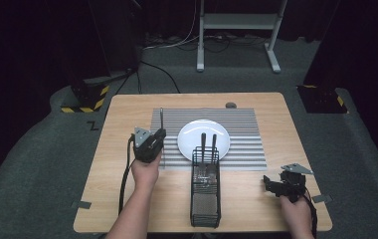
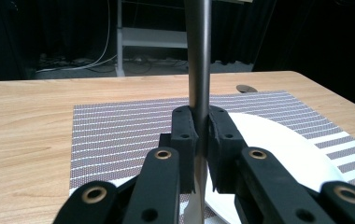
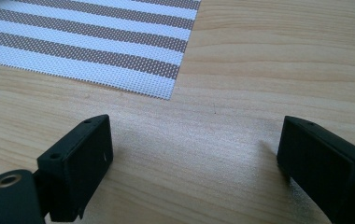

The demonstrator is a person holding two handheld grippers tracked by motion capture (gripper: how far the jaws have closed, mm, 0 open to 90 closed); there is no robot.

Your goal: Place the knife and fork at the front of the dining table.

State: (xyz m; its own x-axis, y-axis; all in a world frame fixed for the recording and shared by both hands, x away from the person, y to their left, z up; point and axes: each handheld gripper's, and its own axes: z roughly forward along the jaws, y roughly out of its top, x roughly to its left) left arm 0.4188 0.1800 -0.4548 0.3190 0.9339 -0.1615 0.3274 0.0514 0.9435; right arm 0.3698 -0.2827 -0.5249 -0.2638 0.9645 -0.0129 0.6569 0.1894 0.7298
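- I see a slim grey metal utensil [image 2: 199,56], upright, clamped at centre frame; in the high view it stands left of centre.

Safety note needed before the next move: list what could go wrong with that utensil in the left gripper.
The left gripper pinches the smooth metal utensil low on its shaft, so it may slip or swing. It stands close beside the white plate and could strike the rim. The right gripper rests open, too far to steady it.
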